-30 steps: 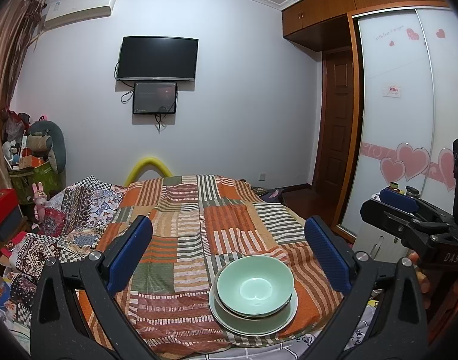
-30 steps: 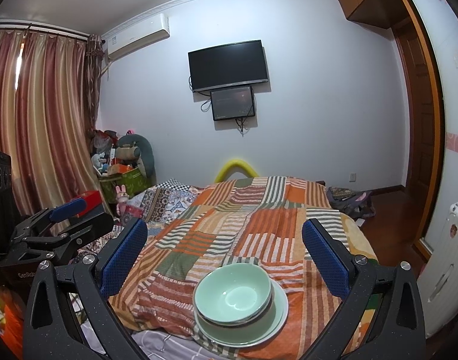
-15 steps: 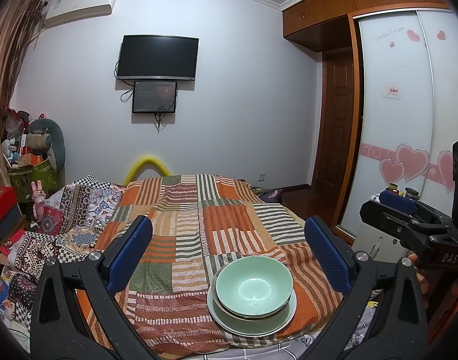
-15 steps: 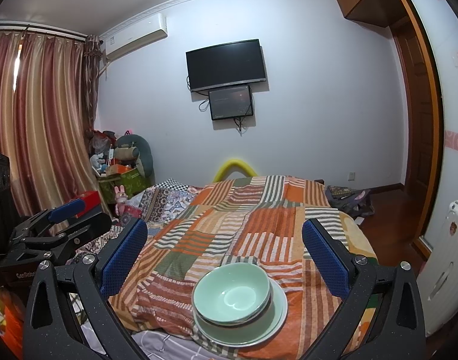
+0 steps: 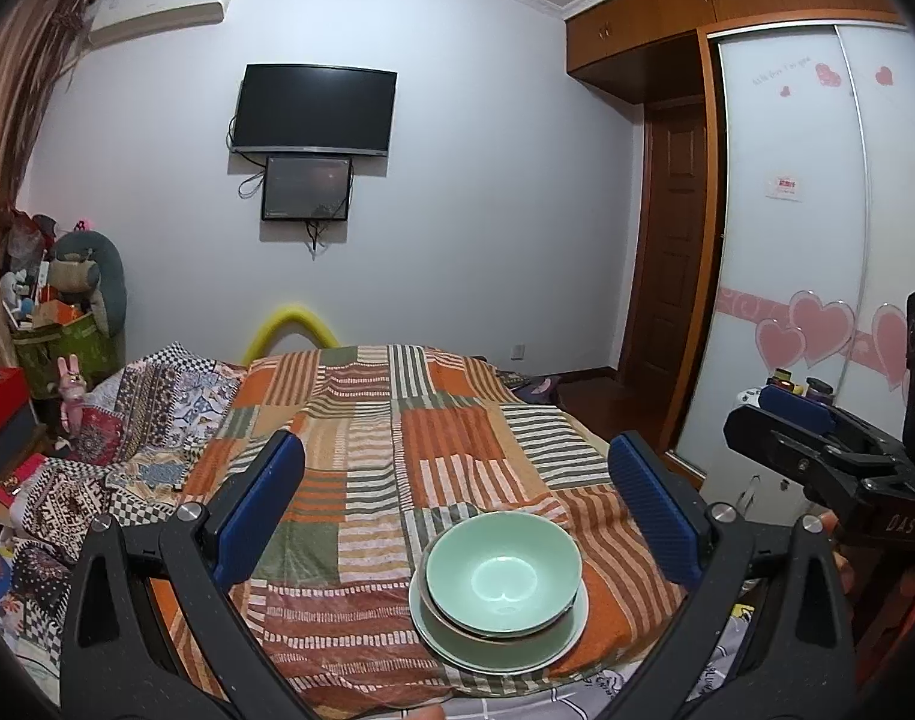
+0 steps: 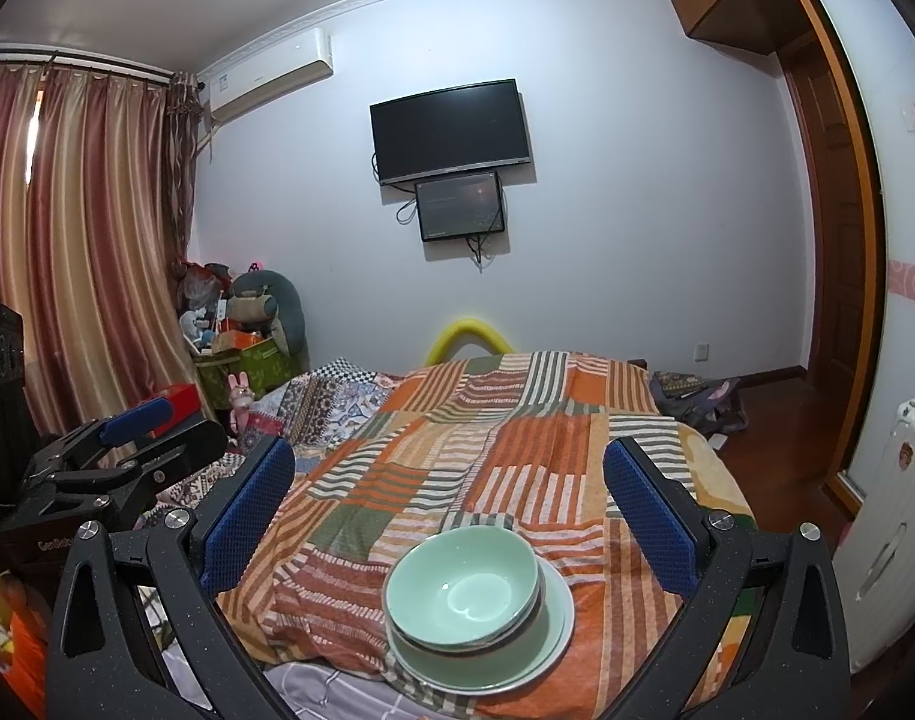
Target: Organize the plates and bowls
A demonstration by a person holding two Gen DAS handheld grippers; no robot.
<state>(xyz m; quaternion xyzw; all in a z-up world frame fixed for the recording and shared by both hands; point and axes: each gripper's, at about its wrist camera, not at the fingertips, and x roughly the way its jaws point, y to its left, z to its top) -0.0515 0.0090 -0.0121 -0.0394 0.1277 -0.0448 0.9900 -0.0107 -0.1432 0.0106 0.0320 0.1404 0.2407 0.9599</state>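
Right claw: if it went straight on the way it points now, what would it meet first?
Probably the patchwork bedspread beyond the green bowl; the right claw looks aimed over the bowl, though depth is unclear.

Glossy glazed ceramic bowl point(image 5: 503, 577) and plate point(image 6: 550, 648) lie on a matt woven cloth bedspread point(image 5: 361, 438).

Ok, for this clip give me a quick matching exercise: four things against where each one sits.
Things:
1. bowl
2. plate
3. television
4. toy rabbit

Places:
A. on the wall
B. on the striped bedcover, under the bowls
C. top of the stack
D. beside the bed, left in the left claw's view

Pairs: 1-C, 2-B, 3-A, 4-D
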